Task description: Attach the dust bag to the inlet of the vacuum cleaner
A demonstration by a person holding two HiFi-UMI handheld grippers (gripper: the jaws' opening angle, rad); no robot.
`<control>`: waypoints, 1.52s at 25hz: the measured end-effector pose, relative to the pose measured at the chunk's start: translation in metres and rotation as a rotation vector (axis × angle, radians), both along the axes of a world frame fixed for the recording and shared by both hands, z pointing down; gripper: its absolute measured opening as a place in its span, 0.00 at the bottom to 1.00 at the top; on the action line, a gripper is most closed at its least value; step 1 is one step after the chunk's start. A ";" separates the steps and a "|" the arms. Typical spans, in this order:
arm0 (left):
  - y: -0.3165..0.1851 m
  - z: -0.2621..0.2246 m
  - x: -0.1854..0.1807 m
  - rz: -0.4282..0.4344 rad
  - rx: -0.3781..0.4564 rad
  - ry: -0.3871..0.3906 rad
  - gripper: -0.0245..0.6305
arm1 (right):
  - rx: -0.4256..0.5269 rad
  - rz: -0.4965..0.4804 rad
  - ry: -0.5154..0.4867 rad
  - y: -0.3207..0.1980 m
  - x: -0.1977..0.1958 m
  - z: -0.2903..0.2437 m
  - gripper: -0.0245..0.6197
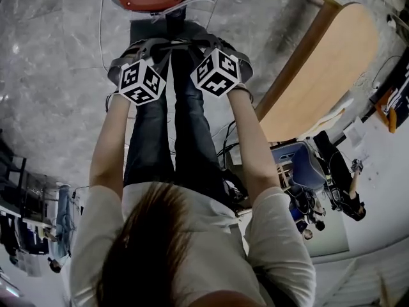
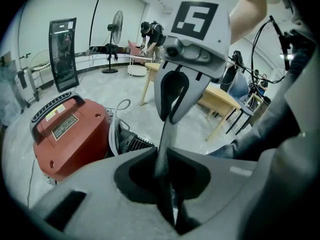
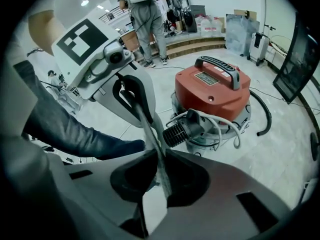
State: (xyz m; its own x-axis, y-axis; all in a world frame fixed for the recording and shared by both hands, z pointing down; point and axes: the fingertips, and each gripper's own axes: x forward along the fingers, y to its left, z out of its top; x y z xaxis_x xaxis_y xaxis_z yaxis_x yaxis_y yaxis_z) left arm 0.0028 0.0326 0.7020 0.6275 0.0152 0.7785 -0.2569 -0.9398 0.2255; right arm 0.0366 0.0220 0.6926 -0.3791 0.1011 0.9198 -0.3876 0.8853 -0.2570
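Marbled floor (image 1: 51,56), red vacuum (image 3: 215,96), thin grey dust bag (image 3: 152,129)

I hold the dust bag (image 2: 165,144) pinched tight in my left fingers (image 2: 90,179) and my right fingers (image 3: 225,184). It looks thin, flat and grey, and I see only its edge, stretched between the two.

The vacuum cleaner (image 3: 212,91) stands upright on the pale floor, just in front of me. It is red, with a black handle (image 3: 220,66) and a label on top. A black ribbed part (image 3: 182,129) sticks out low on its side, with a white cord (image 3: 225,129) looped beside it. The bag is not on it yet.
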 end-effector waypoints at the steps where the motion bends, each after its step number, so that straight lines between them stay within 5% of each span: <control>1: 0.000 0.005 0.000 0.005 0.003 -0.001 0.10 | 0.001 0.008 -0.005 0.000 0.000 0.004 0.12; 25: -0.020 0.047 -0.001 -0.033 0.068 -0.061 0.10 | 0.110 -0.006 0.029 -0.017 0.001 0.046 0.10; 33: -0.029 0.060 0.000 -0.032 0.096 -0.126 0.14 | 0.111 0.076 0.016 -0.018 0.004 0.059 0.09; 38: -0.035 0.052 -0.003 -0.116 0.064 -0.137 0.16 | 0.131 0.146 0.044 -0.025 0.003 0.050 0.10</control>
